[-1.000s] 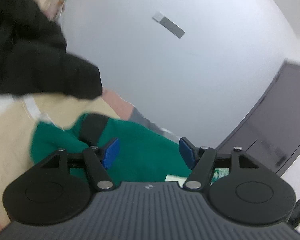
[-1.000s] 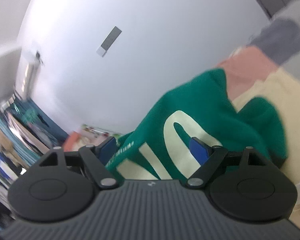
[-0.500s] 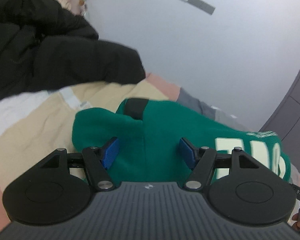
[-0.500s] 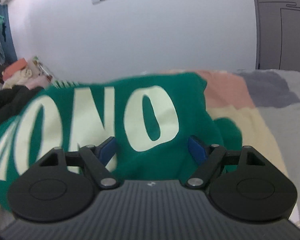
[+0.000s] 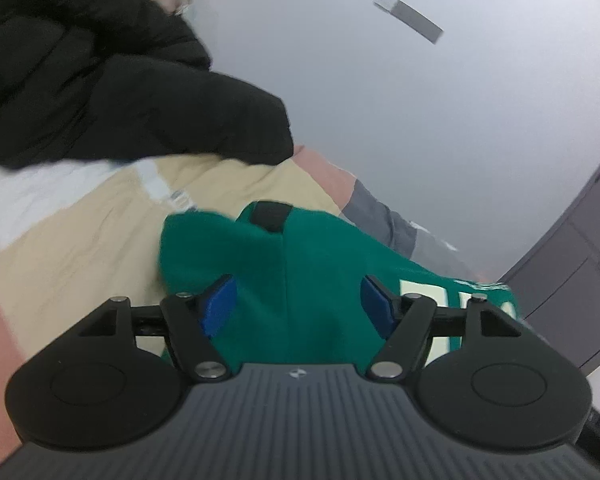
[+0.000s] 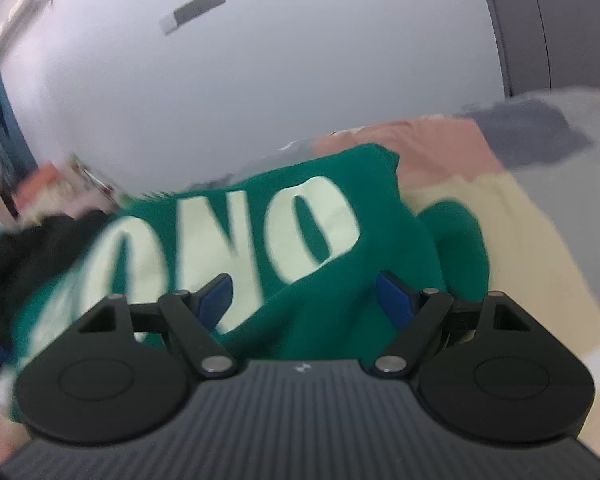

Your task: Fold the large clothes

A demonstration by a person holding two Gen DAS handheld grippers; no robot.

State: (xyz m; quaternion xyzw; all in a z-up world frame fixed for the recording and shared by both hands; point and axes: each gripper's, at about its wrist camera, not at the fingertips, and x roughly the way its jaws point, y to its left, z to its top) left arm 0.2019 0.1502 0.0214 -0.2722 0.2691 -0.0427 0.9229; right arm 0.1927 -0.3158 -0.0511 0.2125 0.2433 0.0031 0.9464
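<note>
A green sweatshirt (image 5: pixel 300 280) lay bunched on a bed whose patchwork cover (image 5: pixel 80 248) showed beige, pink and grey panels. In the left wrist view the garment sat at centre, just beyond the left gripper (image 5: pixel 298 304), with a small dark patch at its far top edge (what that patch was could not be made out). The left gripper's blue pads (image 5: pixel 218 304) stood wide apart and its jaws were opening; green cloth showed in the gap behind them, but neither pad pressed on it as far as the view told. Pale lettering on the sweatshirt was cut off at the right by the gripper's linkage.

In the right wrist view the same sweatshirt (image 6: pixel 332 280) filled the middle, its big cream letters (image 6: pixel 308 224) smeared by blur, the leftmost ones hard to read. The right gripper (image 6: pixel 306 300) had its jaws spread wide, with the garment's fold lying beyond and between them, and no pad seen clamping it. The near part of the cloth was hidden under the gripper body.

A black padded jacket (image 5: pixel 100 80) was heaped at the far left of the bed, its upper part running out of the picture. Behind the bed rose a plain white wall (image 5: pixel 380 100) bearing a small grey rectangular fitting (image 5: pixel 408 16). A grey wardrobe (image 5: pixel 572 260) stood at the right, only partly in view. The blurred clutter at the far left of the right wrist view could not be identified.
</note>
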